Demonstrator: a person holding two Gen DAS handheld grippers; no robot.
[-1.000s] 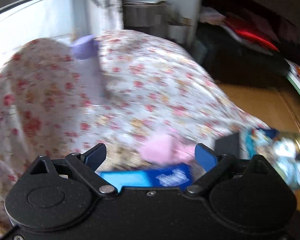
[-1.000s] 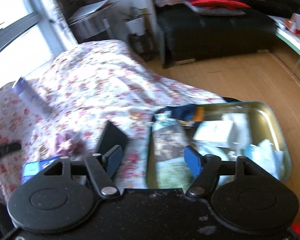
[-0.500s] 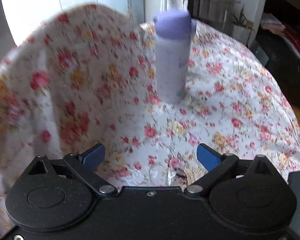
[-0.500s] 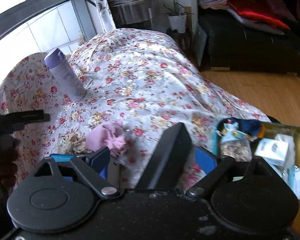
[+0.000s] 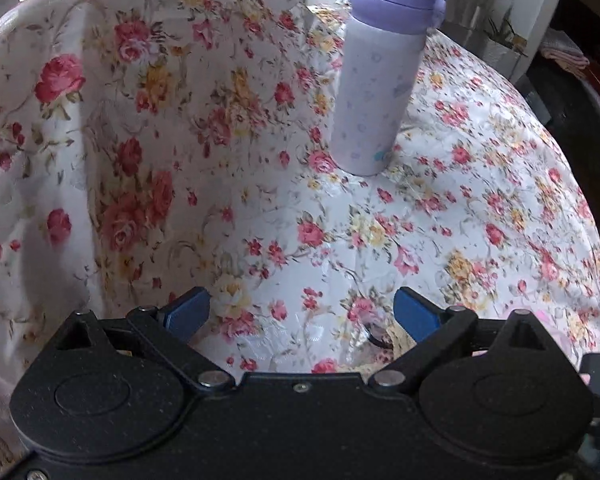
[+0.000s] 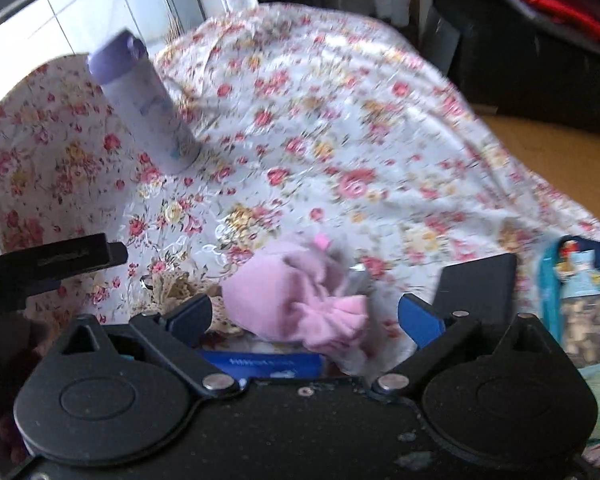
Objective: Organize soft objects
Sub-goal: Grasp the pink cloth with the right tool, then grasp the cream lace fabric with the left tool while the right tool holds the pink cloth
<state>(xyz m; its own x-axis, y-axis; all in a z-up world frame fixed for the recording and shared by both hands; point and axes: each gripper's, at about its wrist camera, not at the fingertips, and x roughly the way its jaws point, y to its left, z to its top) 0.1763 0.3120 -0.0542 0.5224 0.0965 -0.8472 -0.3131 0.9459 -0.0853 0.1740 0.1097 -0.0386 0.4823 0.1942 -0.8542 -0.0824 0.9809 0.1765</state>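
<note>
The left claw is spread wide, its blue fingertips far apart with nothing pinched between them. It hovers over the floral cloth that covers the surface, and only the flowered fabric shows in the gap. Ahead of it a lavender bottle with a purple cap stands upright on the cloth. To the left the cloth rises in a tall fold.

The right claw is just as widely spread and grips nothing. A crumpled pink soft cloth lies on the floral cloth right in the gap between its fingers, nearer the middle than either tip; whether a fingertip touches it I cannot tell. Just below the pink bundle, close against the claw's body, a flat blue packet pokes out. A patch of lace-like beige trim sits on the cloth beside the left fingertip.

From this side the lavender bottle appears further back on the left, well apart from the pink cloth. At the far left edge the black frame of the left claw reaches in over the cloth. On the right, beyond the right fingertip, a teal-edged bag of snacks lies near the edge of the surface. Its detail is blurred.
</note>
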